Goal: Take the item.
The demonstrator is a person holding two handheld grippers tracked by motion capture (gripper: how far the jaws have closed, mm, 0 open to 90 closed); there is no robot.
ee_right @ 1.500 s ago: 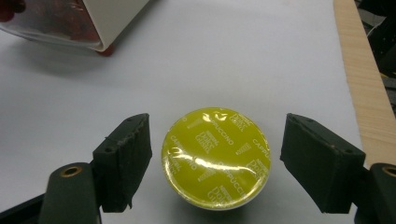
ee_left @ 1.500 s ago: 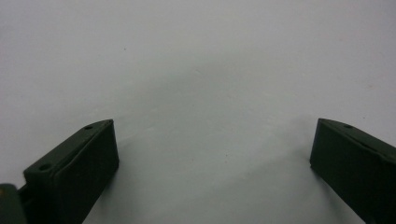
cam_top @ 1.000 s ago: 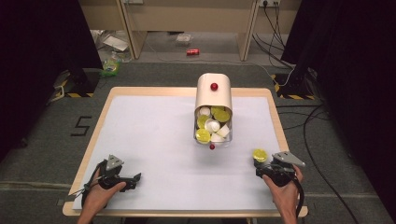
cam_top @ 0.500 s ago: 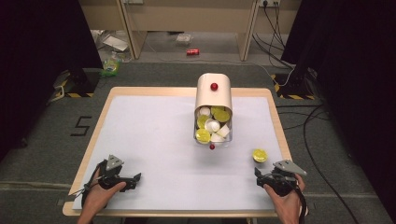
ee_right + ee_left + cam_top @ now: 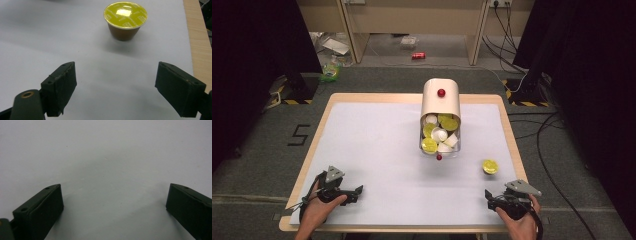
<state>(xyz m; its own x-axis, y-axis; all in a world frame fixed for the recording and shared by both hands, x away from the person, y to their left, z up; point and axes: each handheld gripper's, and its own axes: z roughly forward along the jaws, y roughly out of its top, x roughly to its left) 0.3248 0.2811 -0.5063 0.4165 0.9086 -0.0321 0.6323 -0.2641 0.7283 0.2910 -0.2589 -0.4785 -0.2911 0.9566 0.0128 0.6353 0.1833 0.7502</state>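
Note:
A yellow-lidded coffee capsule (image 5: 490, 166) (image 5: 125, 20) stands upright on the white table mat, toward the right. My right gripper (image 5: 488, 196) (image 5: 115, 72) is open near the table's front edge, a short way behind the capsule, with nothing between its jaws. At the front left my left gripper (image 5: 358, 190) (image 5: 113, 195) is open over bare mat. A clear box (image 5: 439, 137) in the middle of the table holds several yellow and white capsules. A beige rounded lid (image 5: 441, 102) with a red knob is raised behind it.
The white mat (image 5: 377, 145) covers most of the wooden table (image 5: 507, 125). A small red knob (image 5: 439, 157) sits at the box's front. The wooden edge (image 5: 197, 37) runs close to the capsule's right. Cables and litter lie on the floor beyond.
My right gripper has drawn back from the capsule toward the near edge. The capsule has stayed in place. The left gripper has not moved.

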